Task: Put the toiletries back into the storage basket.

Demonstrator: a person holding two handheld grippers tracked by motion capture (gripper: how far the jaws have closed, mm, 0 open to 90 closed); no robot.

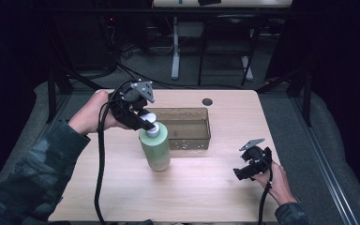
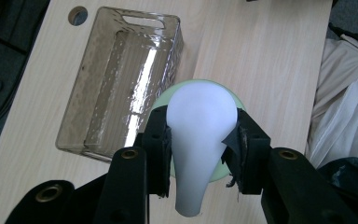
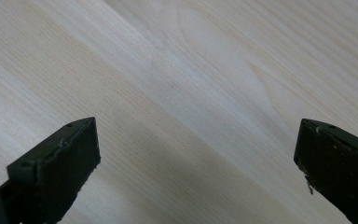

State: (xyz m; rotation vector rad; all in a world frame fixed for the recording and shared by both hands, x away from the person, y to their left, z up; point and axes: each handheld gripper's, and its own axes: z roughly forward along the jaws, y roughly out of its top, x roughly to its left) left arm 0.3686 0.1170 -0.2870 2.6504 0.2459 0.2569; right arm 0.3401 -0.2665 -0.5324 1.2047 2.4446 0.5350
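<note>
A pale green plastic pump bottle (image 1: 155,150) with a white pump head (image 2: 200,135) stands upright on the light wooden worktop (image 1: 201,187), near its middle and just in front of the left end of a clear, smoke-tinted rectangular plastic bin (image 1: 187,129). In the high view the bottle overlaps the bin's front wall; whether the two touch cannot be told.

The left claw (image 1: 149,123) comes in from the left and is clamped on the bottle's white pump head. In the left gripper view its two black jaws press against either side of the head, whose spout points back toward the camera. The bin lies up and to the left in that view, with a handle slot in its far end wall and a round hole (image 2: 78,15) in the worktop just past it.

The right claw (image 1: 242,173) sits low over the worktop's right front area, well apart from the bottle, held in the person's right hand (image 1: 275,180). Its jaws stand wide apart with bare wood between them in the right gripper view.
</note>
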